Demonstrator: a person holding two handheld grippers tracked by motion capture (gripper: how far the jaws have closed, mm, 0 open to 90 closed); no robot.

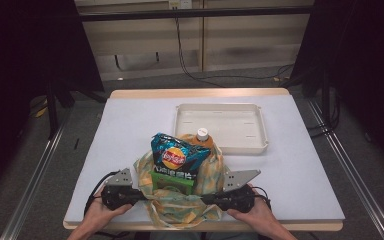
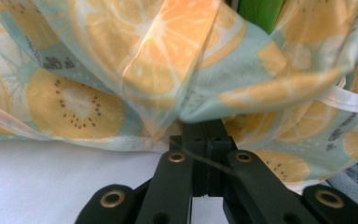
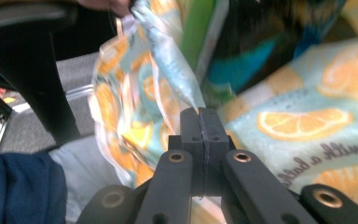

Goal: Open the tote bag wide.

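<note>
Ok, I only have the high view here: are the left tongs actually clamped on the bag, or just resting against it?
Observer: Clamped. In the left gripper view the left tongs are shut, with a fold of the fruit-print bag pinched at their tips.
Operator: And the right side?
Observer: The right tongs are shut too, on a twisted pale strip of the bag's edge that runs up from their tips.
Operator: Anything close to the left grip?
Observer: A green box shows just past the fabric, above the tips and not between them.
</note>
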